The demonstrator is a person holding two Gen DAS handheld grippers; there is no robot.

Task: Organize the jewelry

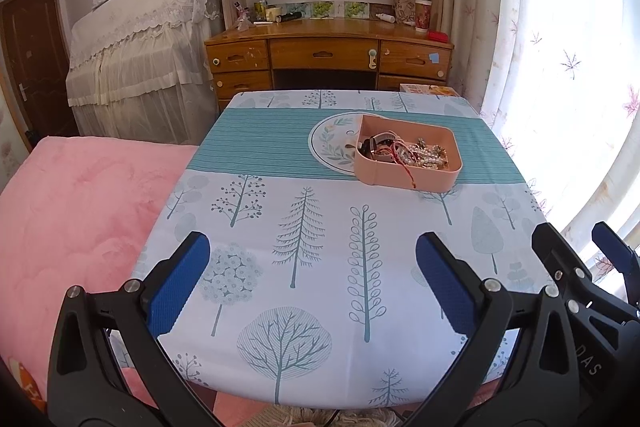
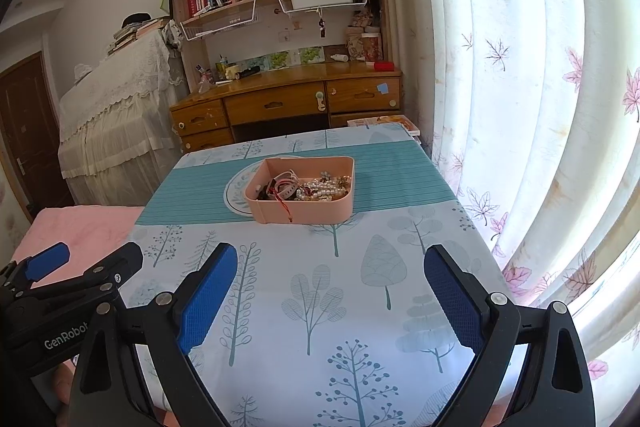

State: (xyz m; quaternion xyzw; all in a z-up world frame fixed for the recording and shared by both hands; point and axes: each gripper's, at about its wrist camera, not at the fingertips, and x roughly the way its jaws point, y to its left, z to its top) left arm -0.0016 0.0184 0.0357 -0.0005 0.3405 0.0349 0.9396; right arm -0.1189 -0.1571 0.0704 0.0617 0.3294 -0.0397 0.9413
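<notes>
A pink box point(image 1: 408, 175) stands on the table's teal band and holds tangled jewelry point(image 1: 404, 151): pearls, beads, a watch strap and a red cord that hangs over the front wall. It also shows in the right wrist view point(image 2: 304, 211) with the jewelry point(image 2: 308, 187) inside. The box partly covers a round printed plate point(image 1: 332, 143). My left gripper point(image 1: 312, 255) is open and empty above the table's near edge. My right gripper point(image 2: 330, 267) is open and empty, to the right of the left one and level with it.
The table wears a tree-print cloth point(image 1: 304, 267). A pink bed point(image 1: 76, 219) lies to the left. A wooden desk point(image 1: 328, 55) with bookshelves stands behind the table. Curtains point(image 2: 520, 107) hang close on the right. A lace-covered piano point(image 1: 140, 59) stands at the back left.
</notes>
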